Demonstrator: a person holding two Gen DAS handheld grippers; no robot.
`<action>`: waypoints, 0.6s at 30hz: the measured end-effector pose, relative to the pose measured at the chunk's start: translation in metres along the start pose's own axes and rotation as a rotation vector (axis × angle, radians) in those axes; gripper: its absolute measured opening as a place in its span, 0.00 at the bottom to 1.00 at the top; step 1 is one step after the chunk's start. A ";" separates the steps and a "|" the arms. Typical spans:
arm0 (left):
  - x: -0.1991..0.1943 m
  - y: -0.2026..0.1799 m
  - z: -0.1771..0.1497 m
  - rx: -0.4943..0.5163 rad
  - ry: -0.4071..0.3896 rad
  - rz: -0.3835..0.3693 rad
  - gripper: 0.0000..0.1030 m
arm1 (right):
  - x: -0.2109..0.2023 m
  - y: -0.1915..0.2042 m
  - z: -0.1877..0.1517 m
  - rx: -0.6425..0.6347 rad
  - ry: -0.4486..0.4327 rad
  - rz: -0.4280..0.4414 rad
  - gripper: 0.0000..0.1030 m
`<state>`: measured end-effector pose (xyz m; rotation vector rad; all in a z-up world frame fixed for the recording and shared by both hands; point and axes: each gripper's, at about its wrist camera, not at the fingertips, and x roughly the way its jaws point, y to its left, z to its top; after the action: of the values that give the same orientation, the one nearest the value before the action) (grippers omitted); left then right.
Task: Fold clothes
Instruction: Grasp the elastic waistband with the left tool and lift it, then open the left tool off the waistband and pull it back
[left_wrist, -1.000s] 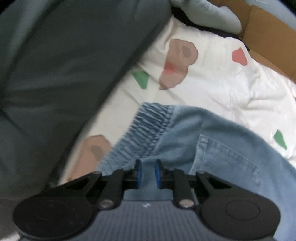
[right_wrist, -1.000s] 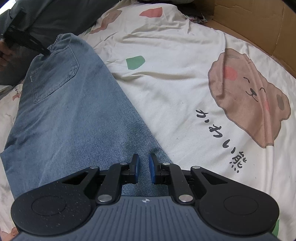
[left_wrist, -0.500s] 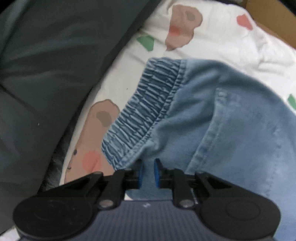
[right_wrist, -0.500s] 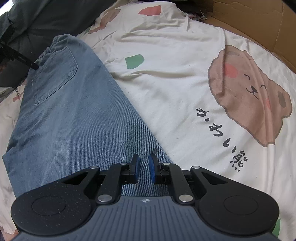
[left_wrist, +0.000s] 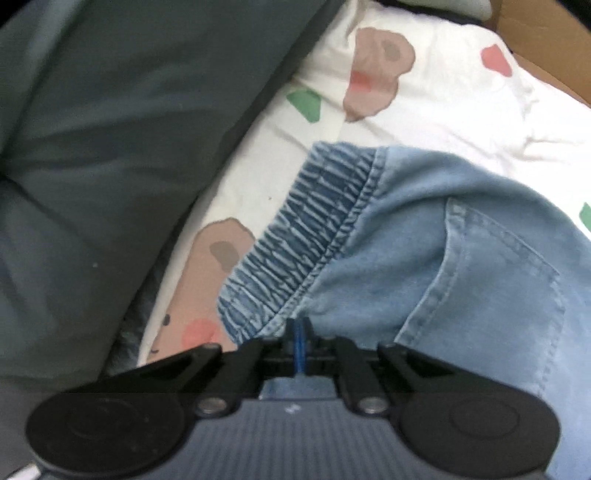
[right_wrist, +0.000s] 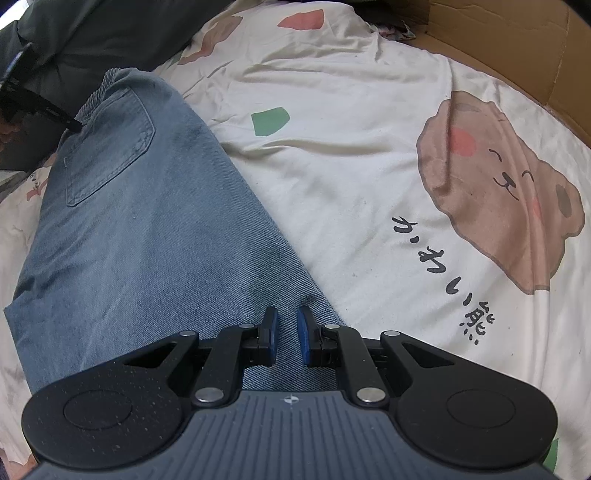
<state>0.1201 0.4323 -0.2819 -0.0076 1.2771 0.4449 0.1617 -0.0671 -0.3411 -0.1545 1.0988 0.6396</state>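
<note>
In the left wrist view, our left gripper (left_wrist: 300, 338) has its jaws pressed together on the light blue denim trousers (left_wrist: 424, 258), pinching the cloth just under the gathered elastic waistband (left_wrist: 314, 229). The trousers lie on a cream bedsheet printed with brown bears (left_wrist: 424, 110). In the right wrist view, our right gripper (right_wrist: 287, 332) pinches the trouser leg near its edge, jaws narrowly parted around the fabric. We should lift both ends evenly, keeping the denim taut so the fold lands straight.
</note>
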 end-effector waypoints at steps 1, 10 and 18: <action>0.000 0.002 -0.001 -0.001 0.005 0.004 0.11 | 0.000 0.000 0.000 -0.001 -0.001 -0.001 0.17; 0.023 0.014 -0.010 -0.020 0.042 0.037 0.35 | 0.000 0.001 -0.002 0.000 -0.005 0.003 0.17; 0.042 0.022 -0.011 -0.024 0.009 0.050 0.61 | 0.000 0.000 -0.003 0.000 -0.012 0.009 0.17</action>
<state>0.1117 0.4629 -0.3188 0.0025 1.2835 0.5036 0.1590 -0.0688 -0.3423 -0.1454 1.0883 0.6472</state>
